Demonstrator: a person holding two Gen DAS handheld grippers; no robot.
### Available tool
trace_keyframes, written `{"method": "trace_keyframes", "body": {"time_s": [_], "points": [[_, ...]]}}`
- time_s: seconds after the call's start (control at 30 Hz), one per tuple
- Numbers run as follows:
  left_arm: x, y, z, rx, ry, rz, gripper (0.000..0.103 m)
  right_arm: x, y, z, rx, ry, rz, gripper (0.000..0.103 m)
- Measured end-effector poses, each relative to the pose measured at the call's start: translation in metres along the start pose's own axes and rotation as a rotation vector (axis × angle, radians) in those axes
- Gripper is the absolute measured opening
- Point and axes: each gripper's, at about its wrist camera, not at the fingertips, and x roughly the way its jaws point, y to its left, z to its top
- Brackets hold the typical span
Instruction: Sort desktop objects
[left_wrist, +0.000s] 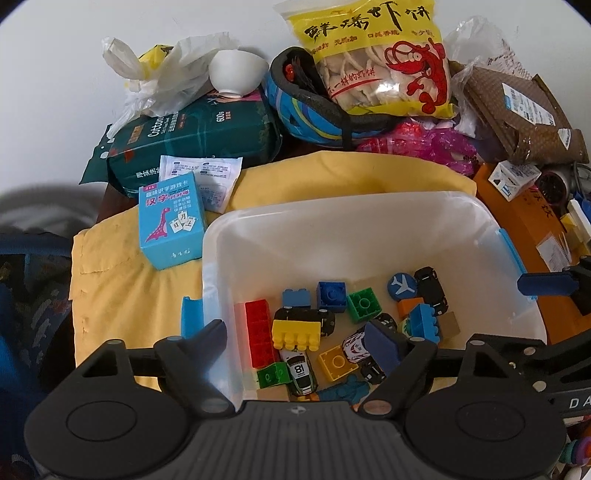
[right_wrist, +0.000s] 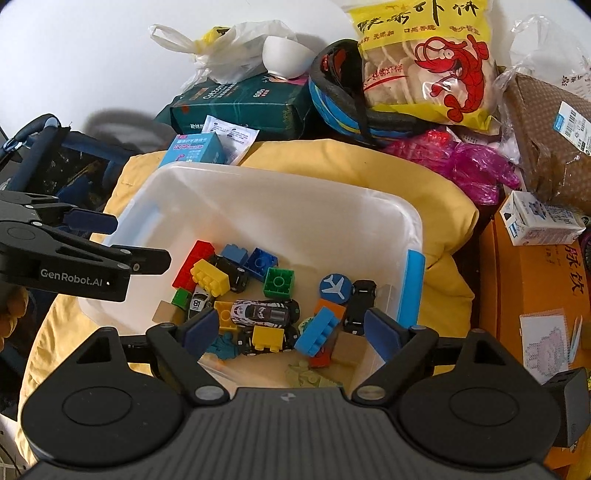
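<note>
- Because both grippers hang over the translucent plastic bin (left_wrist: 369, 236) with nothing between their pads, each stands wide and empty: the left gripper (left_wrist: 306, 339) straddles the bin's near-left wall, and the right gripper (right_wrist: 291, 325) hovers over the toys in the near half.
- The bin sits on a yellow cushion (left_wrist: 332, 173), at about 12 o'clock from both wrist cameras; its blue latches (right_wrist: 412, 288) sit at the sides.
- Inside lie hard plastic building blocks, such as the long red brick (left_wrist: 260, 332), a green block (right_wrist: 279, 282) and a yellow brick (right_wrist: 210, 277), plus small toy cars (right_wrist: 260, 312) and a round aeroplane token (right_wrist: 336, 288).
- The blocks look light, stiff and somewhat slick; flat opposite sides probably give the surest hold, not the studs.
- The cars likely roll, so pinching across the body seems safer.
- The blue card box (left_wrist: 171, 221), at 10 o'clock of the bin, looks light but crushable; a gentle grip across its narrow faces would suit it.
</note>
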Motion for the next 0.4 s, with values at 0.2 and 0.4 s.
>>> {"method": "trace_keyframes", "body": {"time_s": [0.2, 0.4], "points": [[-0.0003, 0.0026, -0.0009, -0.011, -0.008, 0.011, 0.086, 0.0014, -0.0001, -0.0016, 0.005, 0.003, -0.004, 0.089], [-0.0023, 0.0035, -0.0002, -0.016, -0.015, 0.006, 0.087, 0.0038, -0.0007, -0.0054, 0.013, 0.011, -0.007, 0.089]]}}
